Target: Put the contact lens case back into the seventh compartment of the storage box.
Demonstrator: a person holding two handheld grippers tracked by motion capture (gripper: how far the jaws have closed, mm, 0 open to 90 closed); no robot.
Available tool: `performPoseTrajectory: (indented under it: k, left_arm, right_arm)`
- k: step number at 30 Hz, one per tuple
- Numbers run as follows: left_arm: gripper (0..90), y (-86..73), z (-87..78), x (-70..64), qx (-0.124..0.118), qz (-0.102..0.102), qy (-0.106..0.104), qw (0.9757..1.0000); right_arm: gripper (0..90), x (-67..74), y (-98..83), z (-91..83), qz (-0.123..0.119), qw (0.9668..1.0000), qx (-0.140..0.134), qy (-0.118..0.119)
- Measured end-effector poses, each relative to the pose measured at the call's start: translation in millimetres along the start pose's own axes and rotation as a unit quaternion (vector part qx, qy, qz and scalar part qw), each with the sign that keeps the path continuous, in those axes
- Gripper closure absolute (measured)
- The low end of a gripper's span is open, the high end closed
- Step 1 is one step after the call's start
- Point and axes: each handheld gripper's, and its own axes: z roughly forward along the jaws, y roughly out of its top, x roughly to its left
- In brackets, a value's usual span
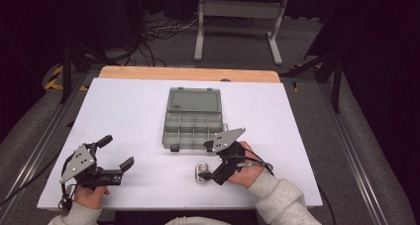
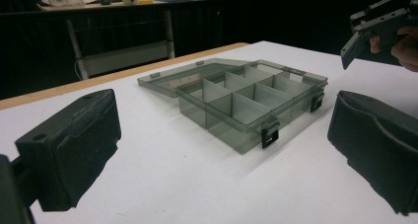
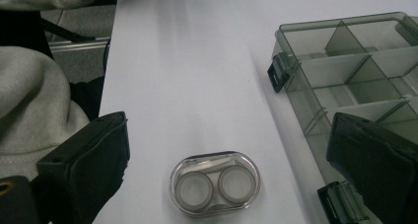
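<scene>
A smoky clear organizer box (image 1: 193, 118) lies open mid-table, its lid flat behind it and its divided compartments (image 2: 231, 103) looking empty. A small clear oval case (image 1: 201, 173) with two round wells (image 3: 215, 183) lies on the white surface in front of the box (image 3: 345, 61). My right gripper (image 1: 209, 162) hovers just above and right of this case, open, its pads (image 3: 93, 160) standing wide to either side of it and apart from it. At the near left, my left gripper (image 1: 117, 152) is open with nothing between its pads (image 2: 74, 140) and faces the box.
The white table top (image 1: 124, 111) has a wooden strip (image 1: 188, 74) along its far edge. Beyond it stand a grey metal frame (image 1: 237, 17) and loose cables (image 1: 153, 34) on the floor. A grey sleeve (image 3: 29, 100) lies near the right gripper.
</scene>
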Motion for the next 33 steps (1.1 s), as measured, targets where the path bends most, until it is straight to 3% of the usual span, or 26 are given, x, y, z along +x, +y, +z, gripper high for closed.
performPoseTrajectory:
  k: [11,24,33]
  left_arm:
    - [0.3,-0.1,0.3,-0.2,0.0,0.001,-0.001,1.0]
    - [0.3,0.1,0.2,-0.3,0.0,0.001,-0.001,1.0]
    - [0.3,-0.1,0.6,-0.5,0.001,0.002,-0.002,1.0]
  right_arm:
    - [4.8,3.3,-0.8,10.1,-0.007,0.9989,0.046,0.009]
    - [5.2,5.4,-4.3,27.2,-0.013,0.9937,0.109,0.025]
    - [6.0,4.5,-6.3,34.3,-0.017,0.9907,0.133,0.024]
